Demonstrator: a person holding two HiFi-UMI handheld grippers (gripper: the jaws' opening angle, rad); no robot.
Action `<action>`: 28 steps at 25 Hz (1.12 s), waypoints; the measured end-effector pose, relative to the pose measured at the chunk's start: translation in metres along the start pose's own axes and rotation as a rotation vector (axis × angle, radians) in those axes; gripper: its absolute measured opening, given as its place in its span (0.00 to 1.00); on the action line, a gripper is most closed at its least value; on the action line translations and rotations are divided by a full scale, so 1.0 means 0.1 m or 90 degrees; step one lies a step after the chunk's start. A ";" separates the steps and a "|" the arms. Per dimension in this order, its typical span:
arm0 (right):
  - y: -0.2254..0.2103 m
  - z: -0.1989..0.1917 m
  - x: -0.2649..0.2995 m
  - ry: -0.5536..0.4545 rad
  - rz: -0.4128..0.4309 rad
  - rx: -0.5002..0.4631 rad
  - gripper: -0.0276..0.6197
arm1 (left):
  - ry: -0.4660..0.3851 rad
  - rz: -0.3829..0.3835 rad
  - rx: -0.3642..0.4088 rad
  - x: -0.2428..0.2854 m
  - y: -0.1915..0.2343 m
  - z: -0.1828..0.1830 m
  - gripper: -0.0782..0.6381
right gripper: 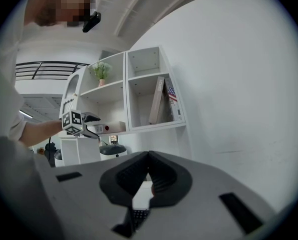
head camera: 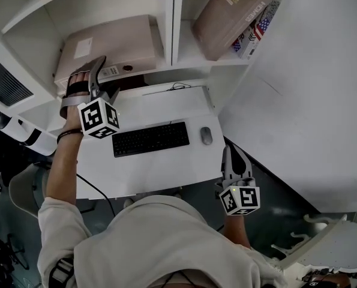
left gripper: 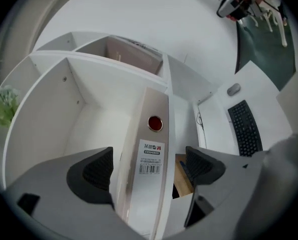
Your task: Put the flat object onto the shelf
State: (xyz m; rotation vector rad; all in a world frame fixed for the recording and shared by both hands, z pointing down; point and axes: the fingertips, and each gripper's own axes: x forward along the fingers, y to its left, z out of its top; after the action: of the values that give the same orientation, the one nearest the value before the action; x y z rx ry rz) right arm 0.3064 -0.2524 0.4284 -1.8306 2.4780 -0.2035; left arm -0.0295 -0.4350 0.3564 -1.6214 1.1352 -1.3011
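Binder point(head camera: 109, 47): flat in the left compartment of the shelf point(head camera: 168, 23).
Left gripper point(left gripper: 149, 166): released, jaws astride its spine (pads apparently clear).
Right gripper point(right gripper: 147, 176): clenched, empty, below the shelf.
Progress: placed, it seems; withdrawal remains.

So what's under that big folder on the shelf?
The folder lies flat on the white shelf board; lower down is the desk with a keyboard. Anything squashed beneath the folder is covered.
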 end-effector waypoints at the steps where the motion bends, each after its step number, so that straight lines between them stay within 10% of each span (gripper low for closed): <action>1: 0.04 0.01 0.00 -0.002 0.003 -0.001 0.05 | -0.010 0.001 -0.023 -0.07 0.00 0.01 0.74; 19: 0.89 0.17 0.03 -0.023 0.079 -0.023 0.05 | -0.157 -0.010 -0.436 -1.45 -0.18 -0.20 0.46; 28: 1.35 0.22 0.10 -0.029 0.123 -0.032 0.05 | -0.184 -0.010 -0.560 -1.91 -0.30 -0.43 0.34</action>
State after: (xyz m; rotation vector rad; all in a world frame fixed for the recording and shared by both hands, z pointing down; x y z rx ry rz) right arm 0.1785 -0.2252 0.3885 -1.5792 2.6283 -0.0900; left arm -0.0832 -0.2456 0.3338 -2.3337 1.6191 -0.5280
